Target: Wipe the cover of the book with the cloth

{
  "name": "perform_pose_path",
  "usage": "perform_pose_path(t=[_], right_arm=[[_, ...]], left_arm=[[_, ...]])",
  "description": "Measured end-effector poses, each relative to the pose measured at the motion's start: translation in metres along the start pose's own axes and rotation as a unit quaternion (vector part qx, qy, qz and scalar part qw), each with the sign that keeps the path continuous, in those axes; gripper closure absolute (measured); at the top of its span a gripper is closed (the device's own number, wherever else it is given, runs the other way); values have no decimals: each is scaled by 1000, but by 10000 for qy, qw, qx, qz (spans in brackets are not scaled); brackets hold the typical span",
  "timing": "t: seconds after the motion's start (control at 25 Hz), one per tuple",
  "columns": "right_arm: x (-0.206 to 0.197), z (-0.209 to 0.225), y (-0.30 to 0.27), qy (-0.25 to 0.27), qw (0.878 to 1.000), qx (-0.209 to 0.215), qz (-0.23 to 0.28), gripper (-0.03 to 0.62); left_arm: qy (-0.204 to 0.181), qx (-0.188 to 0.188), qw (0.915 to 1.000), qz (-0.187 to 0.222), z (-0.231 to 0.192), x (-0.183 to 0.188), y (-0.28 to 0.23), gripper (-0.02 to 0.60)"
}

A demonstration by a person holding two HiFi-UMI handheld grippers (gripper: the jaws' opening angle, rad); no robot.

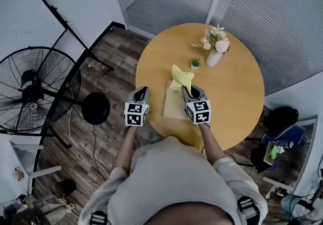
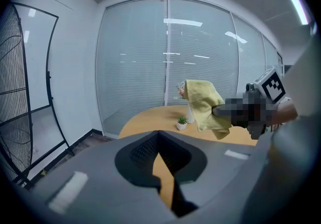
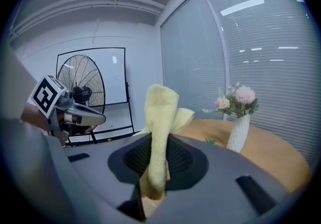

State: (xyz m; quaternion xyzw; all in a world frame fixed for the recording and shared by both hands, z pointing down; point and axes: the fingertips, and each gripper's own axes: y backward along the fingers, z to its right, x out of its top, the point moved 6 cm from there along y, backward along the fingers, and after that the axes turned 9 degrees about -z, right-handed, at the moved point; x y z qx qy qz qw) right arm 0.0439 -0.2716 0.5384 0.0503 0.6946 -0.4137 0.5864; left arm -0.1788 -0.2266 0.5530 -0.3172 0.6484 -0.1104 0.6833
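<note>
The left forearm (image 1: pixel 125 149) and right forearm (image 1: pixel 212 144) reach forward. Both tools point to 12 o'clock, the left tool (image 1: pixel 142 91) at 9 o'clock of the right tool (image 1: pixel 187 89). The left jaws are together on nothing; the right jaws pinch the cloth (image 1: pixel 180 75).

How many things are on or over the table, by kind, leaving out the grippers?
Book: 1
Cloth: 1
Vase of flowers: 1
Potted plant: 1
Total: 4
</note>
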Motion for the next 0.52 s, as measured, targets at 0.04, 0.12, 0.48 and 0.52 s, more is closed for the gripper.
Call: perform_pose_path(t=[0.04, 0.12, 0.48, 0.52], right_arm=[[0, 0, 0, -2, 10000, -3, 0, 519], [-2, -1, -1, -7, 10000, -2, -13, 519], [-7, -5, 3, -25, 10000, -13, -33, 519], [-8, -5, 4, -31, 10000, -16, -32, 519]], left_arm=[[-7, -8, 10000, 6, 0, 0, -1, 572], [-6, -27, 10000, 9, 1, 0, -2, 572], [-23, -124, 9999, -23, 7, -2, -3, 572], [-25, -132, 9999, -29, 8, -3, -3, 572]])
